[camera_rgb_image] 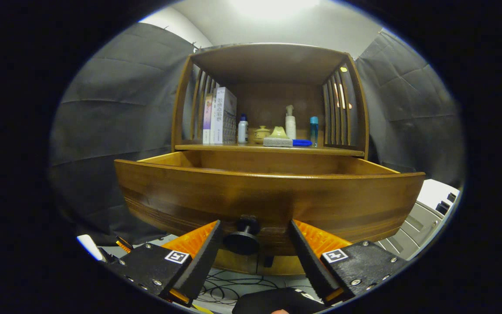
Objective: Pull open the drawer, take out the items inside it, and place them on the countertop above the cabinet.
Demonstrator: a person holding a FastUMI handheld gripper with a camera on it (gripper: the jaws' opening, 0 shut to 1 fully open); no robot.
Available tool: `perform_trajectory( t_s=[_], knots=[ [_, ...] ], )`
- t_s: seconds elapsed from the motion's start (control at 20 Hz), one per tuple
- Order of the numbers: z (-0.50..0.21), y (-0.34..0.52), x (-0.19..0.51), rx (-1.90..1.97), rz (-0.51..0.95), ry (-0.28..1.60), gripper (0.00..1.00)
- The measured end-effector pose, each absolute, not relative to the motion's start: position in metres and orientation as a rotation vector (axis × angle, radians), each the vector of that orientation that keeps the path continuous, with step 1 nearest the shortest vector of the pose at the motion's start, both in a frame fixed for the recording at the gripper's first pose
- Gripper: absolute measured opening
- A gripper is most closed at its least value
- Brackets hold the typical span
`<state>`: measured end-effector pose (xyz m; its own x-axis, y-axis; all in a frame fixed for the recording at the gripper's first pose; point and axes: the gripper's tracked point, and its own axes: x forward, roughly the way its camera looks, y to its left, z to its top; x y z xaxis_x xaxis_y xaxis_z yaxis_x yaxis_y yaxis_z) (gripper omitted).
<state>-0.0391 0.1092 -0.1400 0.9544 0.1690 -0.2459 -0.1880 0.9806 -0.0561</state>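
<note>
Gripper (254, 239) — lower centre of the frame; its two fingers stood apart, one on each side of the drawer knob (242, 239), neither pressing on it. The knob, dark and round, sat between the fingers, nearer the left one.

Drawer (268, 196) — wooden, pulled out from the cabinet, its front panel spanning the middle of the frame just beyond the fingertips. Its inside could not be seen over the front edge; contents cannot be told.

Countertop (273, 149) — the wooden shelf surface above the drawer, centre of the frame, inside the cabinet's open upper compartment (273, 65), with slatted sides. Items stood on it, left to right:
- books (220, 115), upright, against the left slats
- small white bottle with a dark cap (242, 129), just beside the books
- small lidded ceramic pot (261, 134)
- brush with a blue handle (286, 142), lying flat at the front edge
- pale green object (279, 132) behind the brush, kind unclear
- white pump bottle (290, 123)
- blue tube-like bottle (314, 130), near the right slats

Cables (238, 283) — loose on the floor below the drawer, between the fingers.

Gloved hand (277, 303) — dark, at the bottom centre of the frame.
</note>
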Motion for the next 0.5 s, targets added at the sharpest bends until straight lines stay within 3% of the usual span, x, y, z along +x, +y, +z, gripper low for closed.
perform_trajectory(
  t_s=[0.5],
  knots=[
    [-0.141, 0.103, -0.025, -0.109, 0.125, 0.226, 0.93]
  ],
)
